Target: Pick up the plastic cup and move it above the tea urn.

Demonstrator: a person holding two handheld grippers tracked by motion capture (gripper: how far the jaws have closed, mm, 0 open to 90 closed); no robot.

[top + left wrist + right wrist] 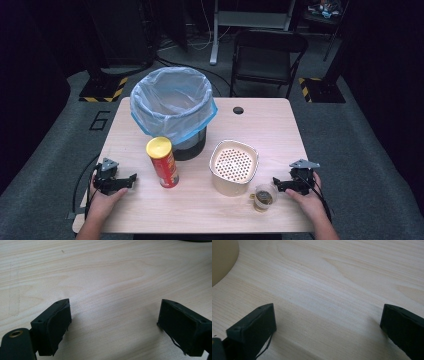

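The right gripper (282,185) rests wide open and empty on the table (200,210), just right of the small cup (263,197), while the left gripper (125,181), equally open, waits left of the red can (162,162), each seemingly staged for a pickup

Red chip can (163,162) upright, clear cup (263,197) upright

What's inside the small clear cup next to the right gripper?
The small clear cup holds something dark brownish at the bottom; what it is can't be told. It stands just left of the right gripper, beside the perforated cream basket.
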